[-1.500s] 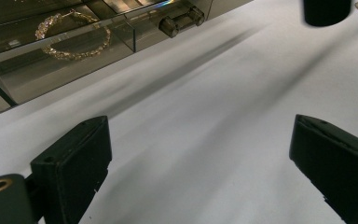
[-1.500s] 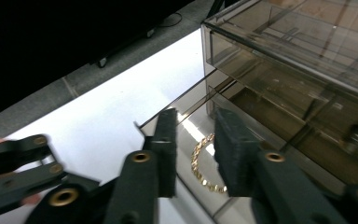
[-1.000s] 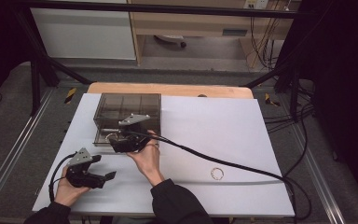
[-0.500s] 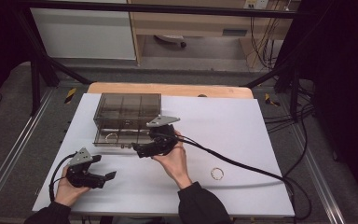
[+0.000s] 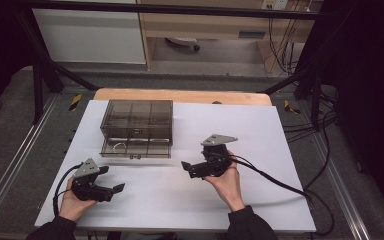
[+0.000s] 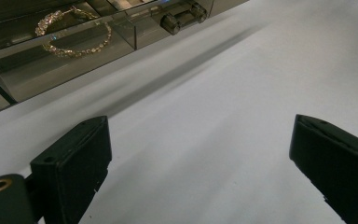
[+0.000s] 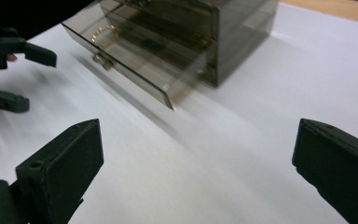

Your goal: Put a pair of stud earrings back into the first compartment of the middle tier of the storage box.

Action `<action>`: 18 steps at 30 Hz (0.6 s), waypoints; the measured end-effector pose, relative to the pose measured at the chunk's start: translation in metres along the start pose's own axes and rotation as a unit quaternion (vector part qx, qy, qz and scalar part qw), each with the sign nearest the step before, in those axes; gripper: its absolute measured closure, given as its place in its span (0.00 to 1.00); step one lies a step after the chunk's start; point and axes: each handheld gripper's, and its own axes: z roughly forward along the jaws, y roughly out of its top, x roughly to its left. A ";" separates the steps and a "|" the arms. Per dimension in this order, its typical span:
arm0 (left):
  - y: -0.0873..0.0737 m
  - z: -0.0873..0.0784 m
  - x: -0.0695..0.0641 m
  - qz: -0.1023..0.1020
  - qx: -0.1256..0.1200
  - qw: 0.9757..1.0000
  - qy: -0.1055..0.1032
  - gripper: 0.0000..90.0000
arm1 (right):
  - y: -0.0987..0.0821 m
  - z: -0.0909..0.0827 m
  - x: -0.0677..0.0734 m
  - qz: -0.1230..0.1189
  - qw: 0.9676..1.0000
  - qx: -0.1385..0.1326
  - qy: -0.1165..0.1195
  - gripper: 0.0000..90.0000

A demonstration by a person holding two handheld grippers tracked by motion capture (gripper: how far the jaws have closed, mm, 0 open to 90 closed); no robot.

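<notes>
Smoked acrylic drawer box sits at table's far left, bottom drawer pulled out, gold bracelet inside it. Left gripper near the front-left edge, jaws spread, empty, drawer ahead and well apart. Right gripper mid-table, jaws spread, empty, box ahead and apart.

Smoky drawer box on white table, both tools apart.
</notes>
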 end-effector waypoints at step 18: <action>0.000 0.000 0.000 0.001 0.000 1.000 0.002 0.06 | -0.076 -0.041 -0.046 0.037 0.998 0.032 -0.026 0.07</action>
